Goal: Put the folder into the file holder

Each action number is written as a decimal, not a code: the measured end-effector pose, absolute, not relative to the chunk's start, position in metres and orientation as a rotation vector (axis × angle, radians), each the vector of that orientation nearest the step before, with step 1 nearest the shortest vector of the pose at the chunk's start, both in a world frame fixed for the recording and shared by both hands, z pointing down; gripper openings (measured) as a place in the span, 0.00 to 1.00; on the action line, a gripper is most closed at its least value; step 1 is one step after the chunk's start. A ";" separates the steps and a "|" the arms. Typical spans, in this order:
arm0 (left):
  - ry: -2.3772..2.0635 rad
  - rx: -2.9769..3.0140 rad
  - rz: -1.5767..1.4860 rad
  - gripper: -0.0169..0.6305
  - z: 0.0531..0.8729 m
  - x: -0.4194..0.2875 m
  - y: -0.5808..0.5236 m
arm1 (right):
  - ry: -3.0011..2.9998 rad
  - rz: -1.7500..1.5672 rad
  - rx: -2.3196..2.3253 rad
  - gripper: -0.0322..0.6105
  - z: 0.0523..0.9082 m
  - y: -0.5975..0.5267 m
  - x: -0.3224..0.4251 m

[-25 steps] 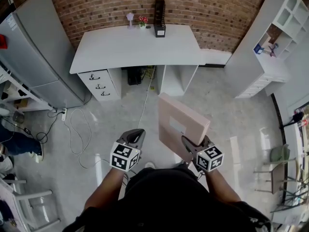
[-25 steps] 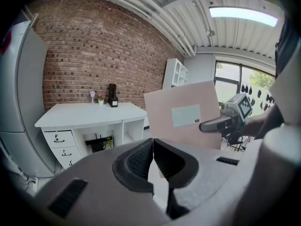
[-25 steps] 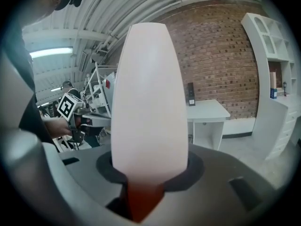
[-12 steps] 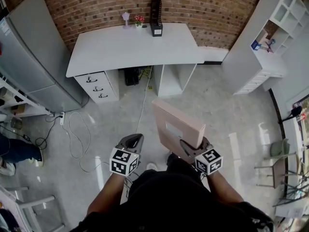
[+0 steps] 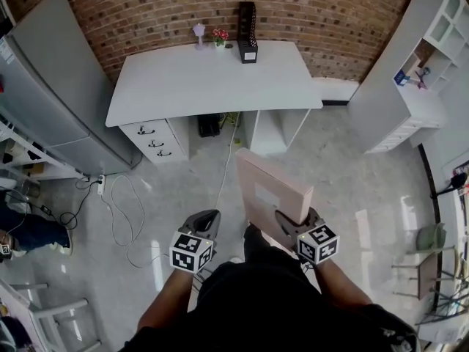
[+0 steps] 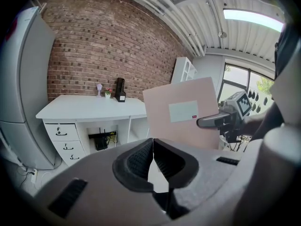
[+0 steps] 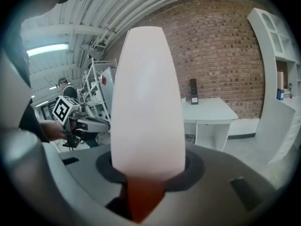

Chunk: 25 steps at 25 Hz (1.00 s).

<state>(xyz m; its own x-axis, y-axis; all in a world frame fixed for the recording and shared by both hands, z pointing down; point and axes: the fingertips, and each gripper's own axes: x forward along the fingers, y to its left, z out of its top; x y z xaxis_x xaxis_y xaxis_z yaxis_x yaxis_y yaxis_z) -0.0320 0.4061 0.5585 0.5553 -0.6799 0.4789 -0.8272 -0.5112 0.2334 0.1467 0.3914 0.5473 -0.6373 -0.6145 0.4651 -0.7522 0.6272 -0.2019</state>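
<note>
A pale pink folder (image 5: 272, 196) stands upright in front of me, and my right gripper (image 5: 287, 224) is shut on its lower edge. In the right gripper view the folder (image 7: 146, 102) fills the middle between the jaws. My left gripper (image 5: 206, 219) hangs to the left of the folder, shut and holding nothing; its pads (image 6: 141, 158) touch. A black file holder (image 5: 248, 24) stands upright at the back of the white desk (image 5: 183, 83), against the brick wall. It is far from both grippers.
A grey cabinet (image 5: 51, 86) stands left of the desk and a white shelf unit (image 5: 410, 72) right of it. Desk drawers (image 5: 157, 141) and floor cables (image 5: 124, 211) lie ahead. A small plant (image 5: 218, 35) sits beside the file holder. A person's legs (image 5: 29, 229) show at far left.
The folder stays gripped in the right gripper. The head view has shifted a little, and my leg now shows between the two grippers.
</note>
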 end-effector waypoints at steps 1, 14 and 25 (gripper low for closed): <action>-1.226 2.343 0.460 0.03 0.560 -0.036 0.399 | -2.512 0.551 1.086 0.32 0.546 0.378 0.142; -1.316 2.389 0.486 0.03 0.515 -0.032 0.222 | -2.632 0.421 0.990 0.32 0.505 0.199 0.126; -1.264 2.404 0.514 0.03 0.526 0.023 0.120 | -2.647 0.444 1.010 0.32 0.510 0.090 0.155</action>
<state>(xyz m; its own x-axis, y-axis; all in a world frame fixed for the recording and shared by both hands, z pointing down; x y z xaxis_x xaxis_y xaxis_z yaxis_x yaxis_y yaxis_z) 0.0231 0.1201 0.5256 0.5298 -0.6989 0.4804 -0.8358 -0.5263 0.1562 0.1553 0.0897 0.5097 -0.7193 -0.5961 0.3569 -0.6799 0.7095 -0.1852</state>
